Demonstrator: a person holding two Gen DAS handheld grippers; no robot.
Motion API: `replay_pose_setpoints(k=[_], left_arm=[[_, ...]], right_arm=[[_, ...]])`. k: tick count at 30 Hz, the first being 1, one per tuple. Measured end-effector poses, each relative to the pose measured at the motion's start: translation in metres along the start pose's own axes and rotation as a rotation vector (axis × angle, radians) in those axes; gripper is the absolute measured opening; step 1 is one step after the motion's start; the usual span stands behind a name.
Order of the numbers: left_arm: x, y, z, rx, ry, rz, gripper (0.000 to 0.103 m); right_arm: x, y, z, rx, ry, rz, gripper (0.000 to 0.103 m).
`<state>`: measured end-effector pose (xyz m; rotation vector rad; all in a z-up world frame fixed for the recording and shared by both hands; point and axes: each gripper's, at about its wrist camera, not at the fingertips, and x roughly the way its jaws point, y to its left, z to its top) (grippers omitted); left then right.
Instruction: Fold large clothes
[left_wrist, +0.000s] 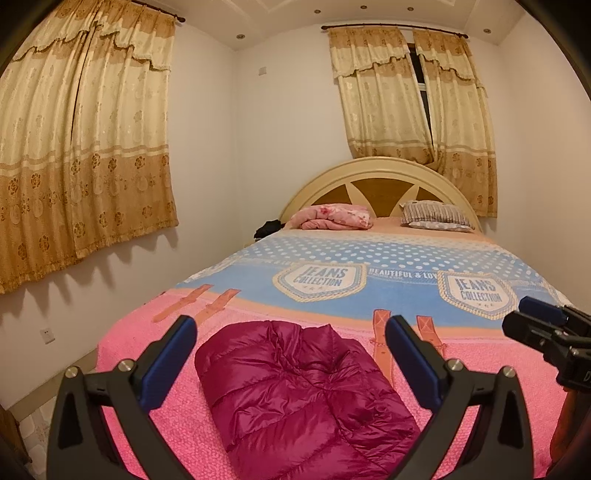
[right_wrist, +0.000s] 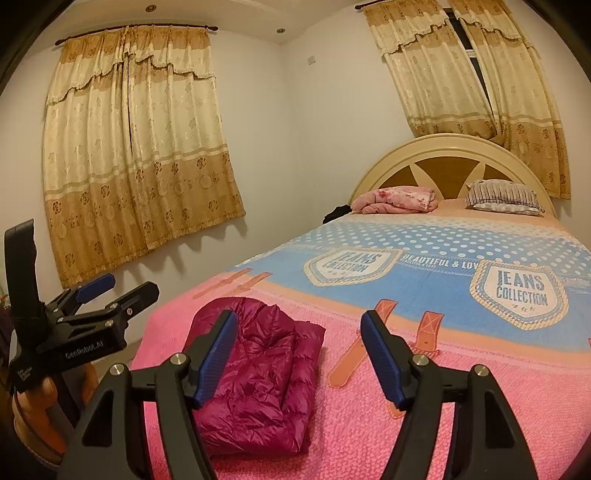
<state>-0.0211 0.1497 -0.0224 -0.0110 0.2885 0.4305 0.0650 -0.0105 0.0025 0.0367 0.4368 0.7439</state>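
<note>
Magenta puffer jacket (left_wrist: 295, 391) lies folded, compact, on near end of bed (left_wrist: 480, 369). Left gripper (left_wrist: 291, 354), right gripper (right_wrist: 299, 354): jaws spread, empty, above it. Fold looks finished; next likely tidy check.

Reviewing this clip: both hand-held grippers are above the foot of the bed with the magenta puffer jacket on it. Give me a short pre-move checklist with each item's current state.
1. Magenta puffer jacket lies on the pink bedspread, in a compact bundle: ok.
2. Left hand-held gripper open, nothing between its pads: ok.
3. Right hand-held gripper open, holding nothing: ok.
4. The two grippers apart, not touching: ok.
5. Bedspread around the jacket free of other items; folded pink blanket and pillow lie far off by the headboard: ok.
6. Fold finished and neat underneath: cannot tell.
</note>
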Motion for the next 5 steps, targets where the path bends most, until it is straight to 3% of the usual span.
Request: replay_pose_setpoints(k=[5], left_arm=[[0.0032, -0.0008, -0.0021, 0.001, 0.013, -0.031, 0.103]], right_arm=[[0.0057, 0.0000, -0.0049, 0.003, 0.023, 0.006, 0.070]])
